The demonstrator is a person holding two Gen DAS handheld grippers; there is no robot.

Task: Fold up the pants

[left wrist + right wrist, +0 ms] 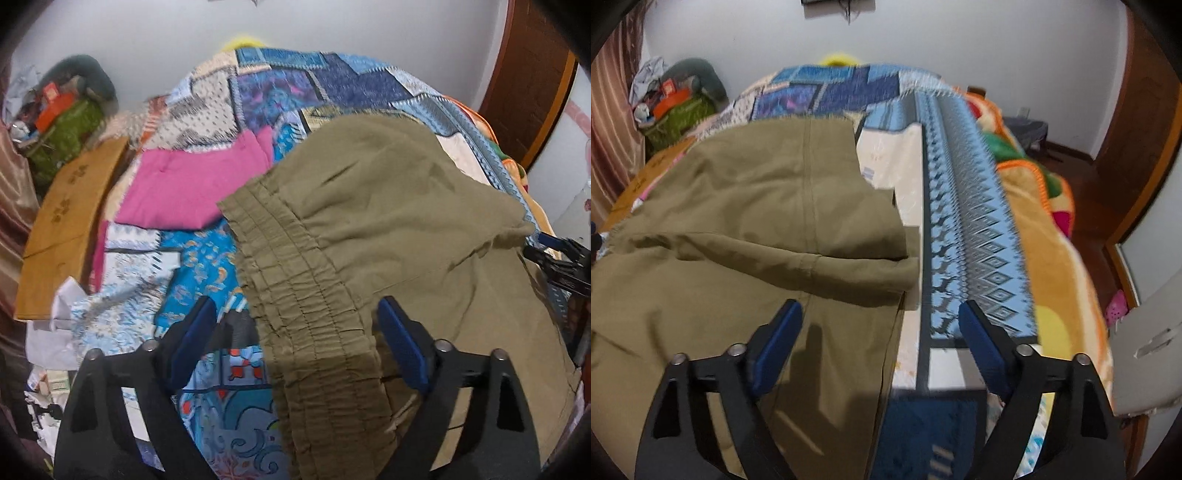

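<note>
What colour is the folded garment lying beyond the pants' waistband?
Pink, plain with no pattern; the folded garment shows best in the left wrist view.

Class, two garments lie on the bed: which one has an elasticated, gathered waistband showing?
The olive-green pants: their ruched waistband runs between the left gripper fingers. The folded pink garment shows none.

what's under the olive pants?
The olive pants lie on the patchwork bedspread, which shows around them. One layer is folded back over the rest. A pink garment lies beside the waistband, apart. Anything directly beneath the fabric is hidden.
</note>
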